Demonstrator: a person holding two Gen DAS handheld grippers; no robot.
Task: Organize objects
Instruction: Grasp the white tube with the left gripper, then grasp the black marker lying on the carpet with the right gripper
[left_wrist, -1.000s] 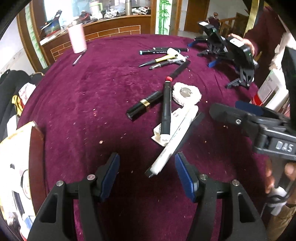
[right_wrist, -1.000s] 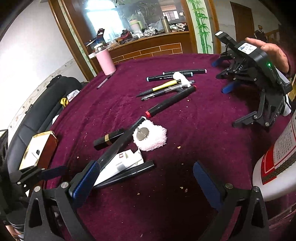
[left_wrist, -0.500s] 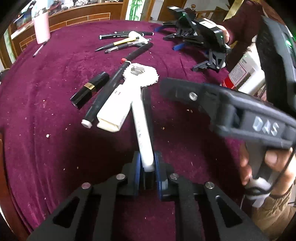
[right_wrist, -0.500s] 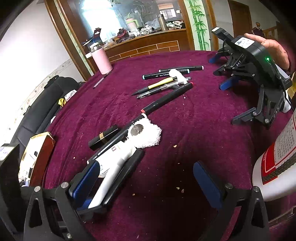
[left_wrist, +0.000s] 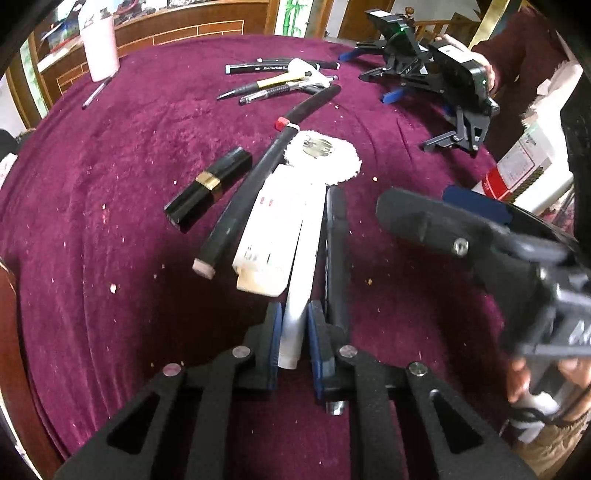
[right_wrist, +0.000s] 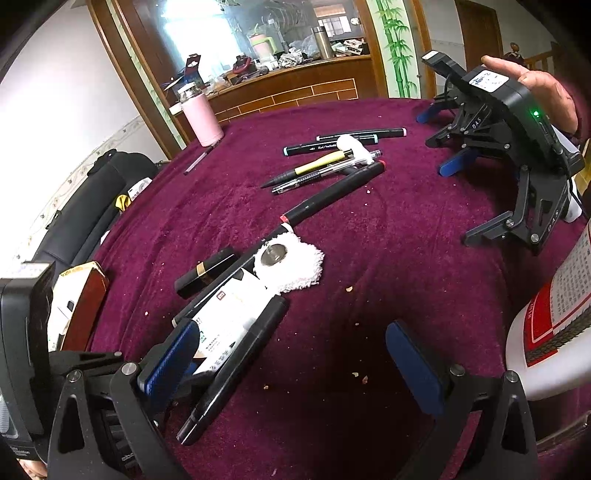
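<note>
My left gripper is shut on the near end of a long white pen, which points away across the maroon cloth. A white flat box lies against the pen's left side and a black pen along its right. Farther left are a black marker with a red ring and a black lipstick. A fluffy white pad with a metal disc lies behind them. My right gripper hangs open over bare cloth, right of the black pen and the white box.
Several pens lie grouped at the back, and a pink bottle stands far left. Another person's hand holds black grippers at the right. A white bottle with a red label is close on the right; a box sits at the table's left edge.
My left gripper went from wide open to shut on the white pen's end and moved in closer and lower. The pen and box shifted slightly. The right gripper stayed put.
</note>
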